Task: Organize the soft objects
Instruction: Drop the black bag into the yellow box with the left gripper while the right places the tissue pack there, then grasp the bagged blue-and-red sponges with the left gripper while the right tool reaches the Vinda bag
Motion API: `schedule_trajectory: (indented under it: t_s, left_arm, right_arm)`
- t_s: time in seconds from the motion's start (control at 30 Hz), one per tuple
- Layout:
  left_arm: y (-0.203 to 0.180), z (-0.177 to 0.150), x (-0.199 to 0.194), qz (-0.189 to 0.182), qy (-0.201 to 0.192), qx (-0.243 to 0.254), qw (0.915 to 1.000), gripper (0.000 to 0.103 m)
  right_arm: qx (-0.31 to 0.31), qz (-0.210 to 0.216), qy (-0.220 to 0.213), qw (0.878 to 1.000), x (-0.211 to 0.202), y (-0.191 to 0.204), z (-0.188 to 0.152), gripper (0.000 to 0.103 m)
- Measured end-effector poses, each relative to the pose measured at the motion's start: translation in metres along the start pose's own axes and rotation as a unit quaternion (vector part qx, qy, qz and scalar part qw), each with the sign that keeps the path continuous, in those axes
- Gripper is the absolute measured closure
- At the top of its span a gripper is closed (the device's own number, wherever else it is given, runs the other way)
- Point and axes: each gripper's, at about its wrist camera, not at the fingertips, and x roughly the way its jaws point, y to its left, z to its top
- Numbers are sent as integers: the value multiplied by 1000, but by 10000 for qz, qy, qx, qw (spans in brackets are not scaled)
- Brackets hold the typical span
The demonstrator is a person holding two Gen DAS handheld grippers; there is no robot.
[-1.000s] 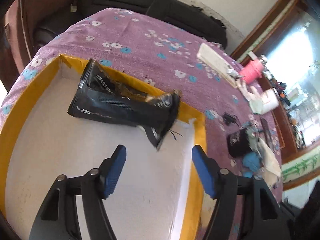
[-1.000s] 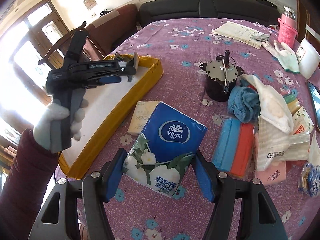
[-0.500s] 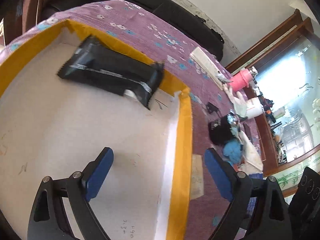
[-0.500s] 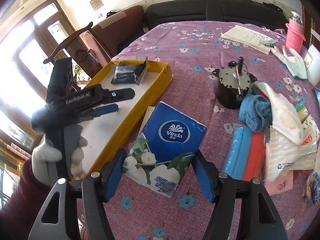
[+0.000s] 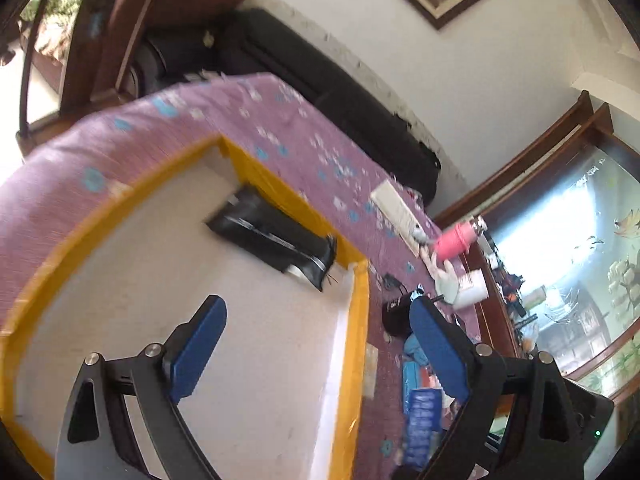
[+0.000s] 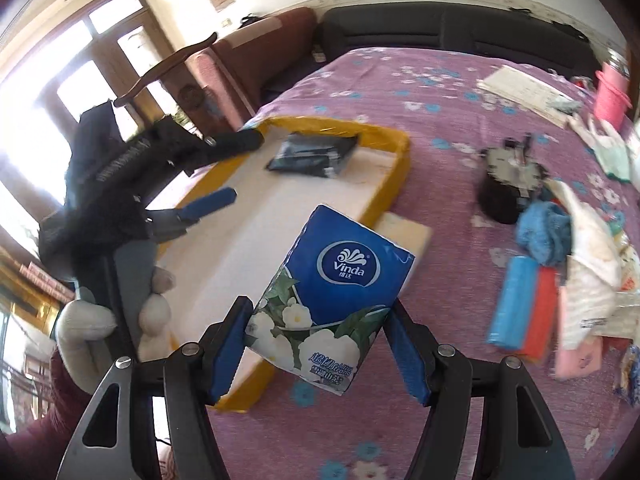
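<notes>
purple floral tablecloth, yellow tray, one pack in and one on its way

purple flowered cloth [image 6: 400, 128] covers the table in a sitting room with a dark sofa behind it. the right gripper [image 6: 320, 354] is clenched on a blue tissue pack [image 6: 340, 296], pads pressing both sides, and holds it up above the near corner of the yellow tray [image 6: 402, 160]. the left gripper [image 5: 316, 344] stands wide with nothing between its jaws, which have just been opening; it hangs over the tray's white floor, gripped by a white-gloved hand [image 6: 104, 320].

one black packet [image 6: 316, 154] already lies in the tray's far corner, so the sorting looks barely begun. i judge the tissue pack is next to go in. well apart on the cloth, a heap waits: a blue cloth [image 6: 544, 228], blue and red flat packs [image 6: 524, 304], white wrappers, a pink pack. a small flat cream pack [image 6: 404, 232] lies just beside the tray.

further out are a dark motor-like thing [image 6: 508, 184], papers, a pink cup [image 6: 612, 92], windows and a framed picture.
</notes>
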Motion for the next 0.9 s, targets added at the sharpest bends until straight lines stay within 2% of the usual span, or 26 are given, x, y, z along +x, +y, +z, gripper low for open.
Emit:
schedule_trajectory:
  t_s: [0.1,0.27,0.43,0.53,0.7,0.9]
  left_arm:
    - [11,-3,-32,383,-282,140,9988,8]
    - [22,-9,-54,704,-392,326,9962,8]
    - [23,-10,-68,672,-438,462,9957,8]
    - [13,-13,-68,634,-408,546,9957,8]
    - [-22,-29,-53,524,-88,961,9940,7]
    - [-85,-66,-7,246,669,1652,9837,7]
  right_arm:
    - [-129,134,130,9997,18,24,-3,31]
    - [-319,32,260,9991,43,51,-10,30]
    - [-384,0,206,9991,43,59,-17,22]
    - [-336,17,56,9994,28,57,-24,21]
    - [126,-44,-280,9995,-12,15,-38,19]
    - [1267,-614,-582,9883,-67,-94,-72,19]
